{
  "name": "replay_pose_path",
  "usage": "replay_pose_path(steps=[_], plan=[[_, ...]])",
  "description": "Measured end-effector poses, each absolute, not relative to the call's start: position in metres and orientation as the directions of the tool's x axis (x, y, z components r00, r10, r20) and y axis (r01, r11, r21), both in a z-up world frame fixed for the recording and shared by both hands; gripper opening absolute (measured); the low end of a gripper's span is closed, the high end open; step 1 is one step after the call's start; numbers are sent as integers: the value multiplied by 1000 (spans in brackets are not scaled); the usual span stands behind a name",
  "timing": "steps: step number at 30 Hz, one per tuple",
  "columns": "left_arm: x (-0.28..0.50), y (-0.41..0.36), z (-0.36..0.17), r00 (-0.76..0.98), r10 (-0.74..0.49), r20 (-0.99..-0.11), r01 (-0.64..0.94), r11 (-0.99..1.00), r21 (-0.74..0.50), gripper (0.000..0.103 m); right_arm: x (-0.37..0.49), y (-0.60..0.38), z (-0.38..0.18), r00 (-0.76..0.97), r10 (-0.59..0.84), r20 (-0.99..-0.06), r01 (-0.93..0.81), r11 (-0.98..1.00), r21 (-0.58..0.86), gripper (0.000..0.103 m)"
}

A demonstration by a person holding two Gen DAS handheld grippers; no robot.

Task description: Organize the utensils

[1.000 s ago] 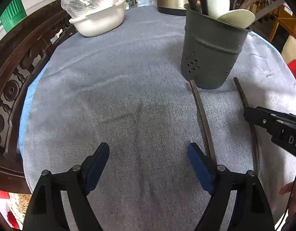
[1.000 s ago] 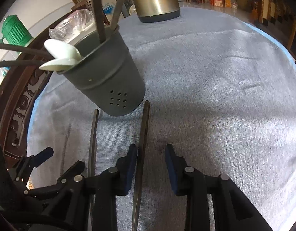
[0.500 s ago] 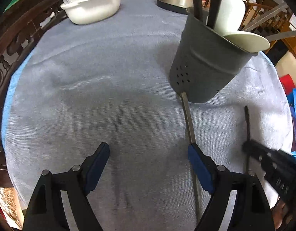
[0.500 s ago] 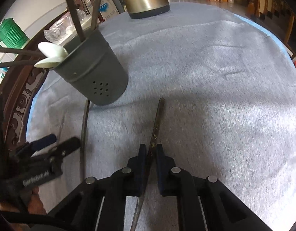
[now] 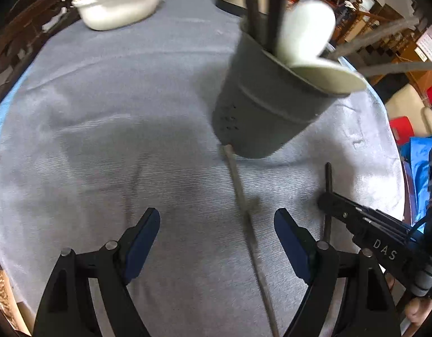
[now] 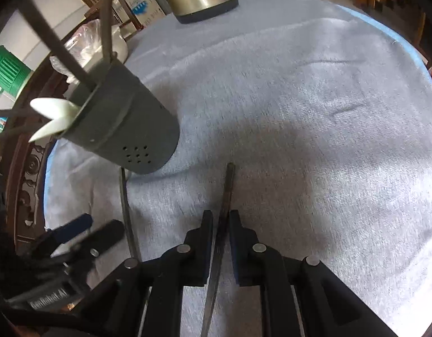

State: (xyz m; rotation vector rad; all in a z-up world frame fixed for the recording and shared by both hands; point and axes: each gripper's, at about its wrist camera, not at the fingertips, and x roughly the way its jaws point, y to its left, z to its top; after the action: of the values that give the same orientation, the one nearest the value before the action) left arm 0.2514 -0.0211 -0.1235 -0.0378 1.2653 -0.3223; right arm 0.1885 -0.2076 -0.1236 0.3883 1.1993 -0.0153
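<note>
Item: two dark chopsticks, laid flat on the grey cloth of the counter [image 6: 314, 90], side by side but apart, long axes running from the grippers toward the grey utensil holder [image 6: 123, 129].

Right chopstick [image 6: 225, 196]: clamped between the narrow fingers [image 6: 207, 224] of the right gripper [image 6: 220, 226], whose jaws have just been closing on it and then eased slightly. The stick is aligned with the gripper's forward line; its far end points just right of the holder's base and stops short of it.

Left chopstick [image 5: 239, 188]: seen between the wide-spread fingers [image 5: 289, 233] of the left gripper [image 5: 216, 224], nearer the right-hand finger, untouched by either. Its far end lies at the foot of the holder.

Holder: upright on the cloth, already stocked with dark sticks and pale spoons [image 5: 305, 31].

Judgement: the left hand is nearer the free stick; closing calls for a small sideways centring across its long axis.
</note>
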Motion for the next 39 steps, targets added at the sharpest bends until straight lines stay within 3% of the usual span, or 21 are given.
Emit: replay_pose_path(steps=[4,8,19,22,24,28,29,30,31,39], plan=[[255,-24,-125,317,-237,-918,230,959,-168,60,189,-210,-126,392,201,-898,201,933,297,13],[262,-13,-125,341,-233,-911,241,958,-155,13,184,-210,-125,399,189,-897,185,942,281,11],[265,19,-126,226,-288,-931,452,877,-162,9,185,-195,-124,305,209,-929,165,949,267,13],[280,20,-125,188,-322,-928,433,875,-216,22,192,-191,-124,291,188,-938,177,953,246,13],[289,20,-124,184,-352,-918,414,875,-252,36,198,-185,-125,290,160,-943,163,963,214,13],[297,14,-124,226,-345,-911,413,881,-231,37,203,-179,-124,318,136,-938,127,975,184,12],[298,13,-125,237,-344,-909,413,882,-227,32,203,-178,-124,320,135,-938,125,975,183,12],[298,13,-126,251,-335,-908,411,886,-213,15,202,-178,-124,325,133,-936,122,976,181,10],[299,15,-128,265,-317,-911,406,893,-193,7,201,-177,-124,333,135,-933,119,976,183,9],[275,35,-95,392,-343,-853,364,910,-198,5,166,-167,-84,470,169,-866,62,973,224,8]])
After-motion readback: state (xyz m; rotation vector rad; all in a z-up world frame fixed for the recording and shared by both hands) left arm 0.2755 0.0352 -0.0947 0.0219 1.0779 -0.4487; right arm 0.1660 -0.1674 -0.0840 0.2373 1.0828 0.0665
